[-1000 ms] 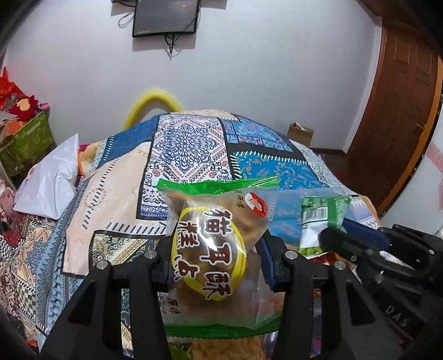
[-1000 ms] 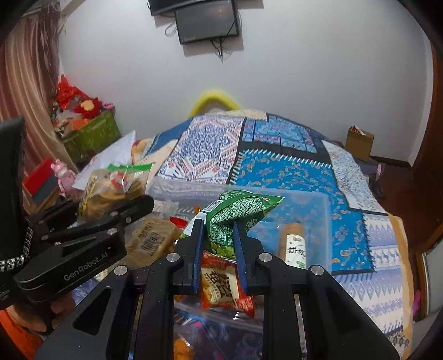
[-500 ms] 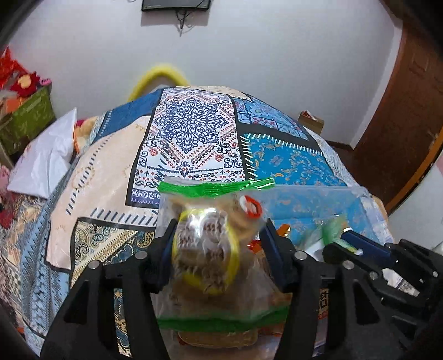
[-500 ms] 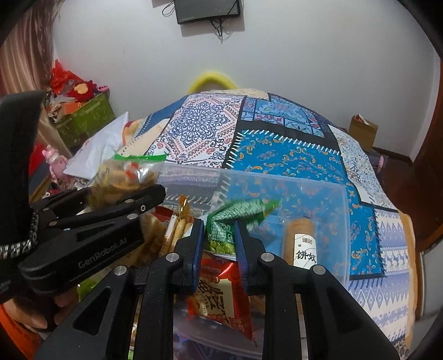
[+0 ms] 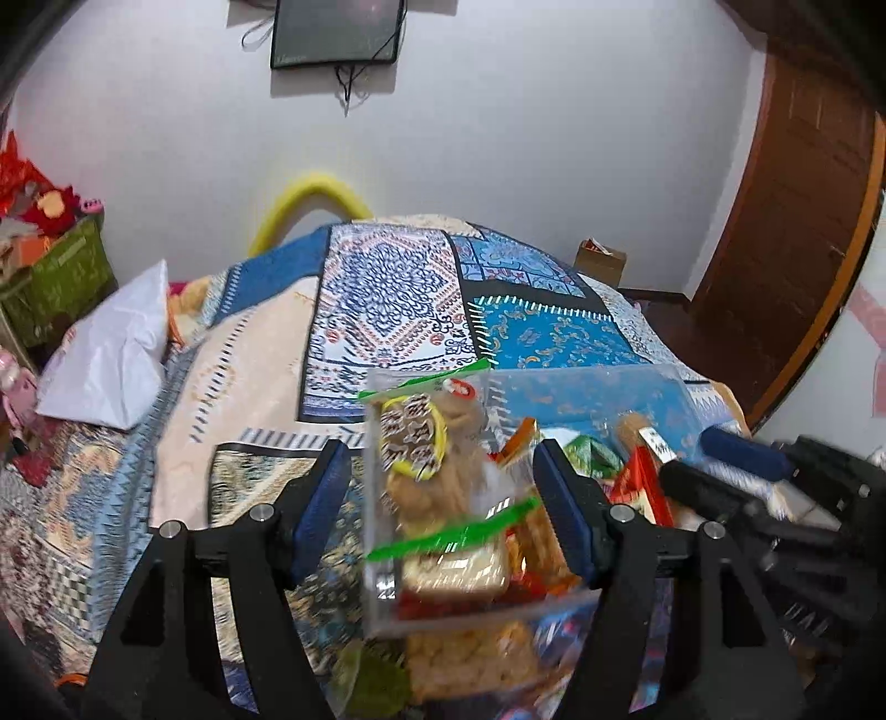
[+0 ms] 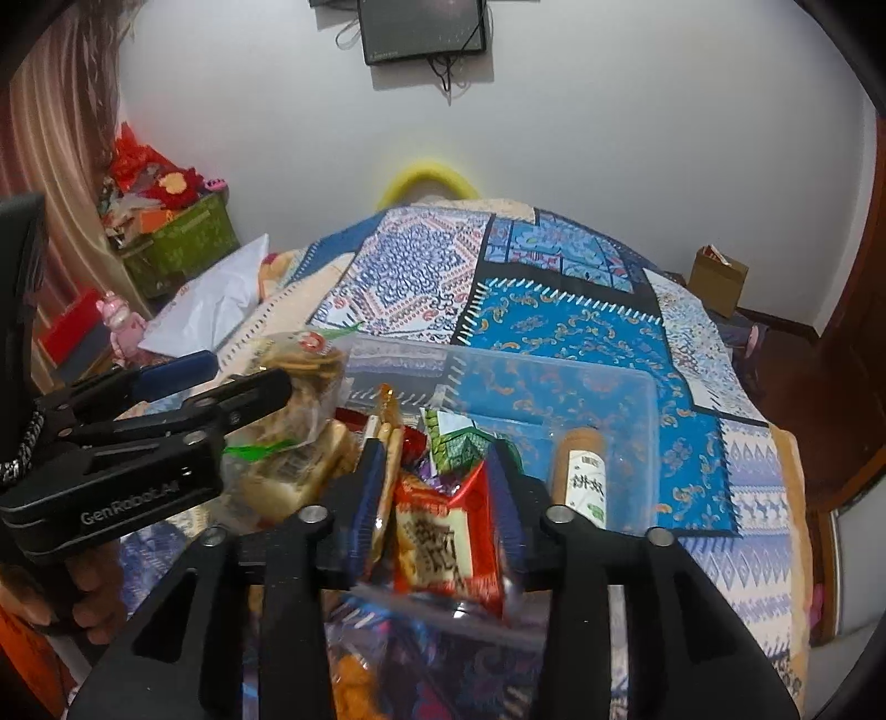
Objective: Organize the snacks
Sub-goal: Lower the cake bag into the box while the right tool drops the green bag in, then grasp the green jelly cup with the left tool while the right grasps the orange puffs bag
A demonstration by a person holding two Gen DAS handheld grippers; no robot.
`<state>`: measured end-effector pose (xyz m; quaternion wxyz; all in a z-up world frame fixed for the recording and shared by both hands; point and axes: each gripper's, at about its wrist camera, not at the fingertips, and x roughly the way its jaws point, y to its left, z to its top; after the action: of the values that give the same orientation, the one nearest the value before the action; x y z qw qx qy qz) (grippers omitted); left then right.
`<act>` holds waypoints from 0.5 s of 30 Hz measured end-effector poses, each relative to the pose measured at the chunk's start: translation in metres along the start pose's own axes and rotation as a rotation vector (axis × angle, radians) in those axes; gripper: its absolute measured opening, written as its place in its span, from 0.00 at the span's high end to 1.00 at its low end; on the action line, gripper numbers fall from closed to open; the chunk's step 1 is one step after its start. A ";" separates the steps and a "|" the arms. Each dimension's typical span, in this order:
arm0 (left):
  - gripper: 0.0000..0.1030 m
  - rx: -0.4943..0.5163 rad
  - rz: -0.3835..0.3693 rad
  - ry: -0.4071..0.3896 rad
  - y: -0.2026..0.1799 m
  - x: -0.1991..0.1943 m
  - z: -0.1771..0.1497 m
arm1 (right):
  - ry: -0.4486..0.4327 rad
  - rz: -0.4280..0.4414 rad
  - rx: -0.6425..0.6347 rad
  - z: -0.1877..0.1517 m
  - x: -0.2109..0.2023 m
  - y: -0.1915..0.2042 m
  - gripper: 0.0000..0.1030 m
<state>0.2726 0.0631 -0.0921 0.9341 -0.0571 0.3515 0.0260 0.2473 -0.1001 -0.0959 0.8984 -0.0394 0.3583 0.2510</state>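
A bed with a patchwork quilt (image 5: 387, 299) in blue, cream and black fills the room's middle; a white wall behind it carries one dark screen (image 6: 423, 27), and a brown wooden door (image 5: 797, 232) stands at 2 o'clock in the left wrist view. One cardboard box (image 6: 717, 279) sits on the floor by the far wall, one green crate (image 6: 183, 243) at 10 o'clock, one white pillow (image 5: 111, 354) beside it.

One clear plastic bin (image 6: 554, 382) rests on the quilt, holding several snack packs: one red packet (image 6: 443, 531), one green packet (image 6: 457, 443), one brown tube (image 6: 581, 471).

The left gripper (image 5: 443, 498) has just been opening; its jaws stand apart with the clear cookie bag (image 5: 432, 476) between them, touching neither blue pad, tilted over the bin's 9 o'clock edge. The right gripper (image 6: 437, 482) has also just been opening; the green packet lies just past its fingertips at 12 o'clock, free of the pads, on the red packet inside the bin.
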 end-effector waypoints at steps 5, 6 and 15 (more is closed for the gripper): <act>0.27 0.035 0.015 -0.012 0.005 -0.032 -0.017 | -0.030 0.006 -0.005 -0.008 -0.026 0.004 0.52; 0.26 0.042 0.019 -0.009 0.007 -0.038 -0.022 | -0.033 0.006 -0.006 -0.009 -0.029 0.005 0.47; 0.25 0.087 0.046 0.049 0.023 -0.059 -0.067 | -0.029 0.002 -0.003 -0.039 -0.042 0.015 0.33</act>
<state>0.1824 0.0770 -0.1055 0.9259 -0.0089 0.3765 0.0305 0.1898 -0.1141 -0.0953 0.9032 -0.0367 0.3448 0.2530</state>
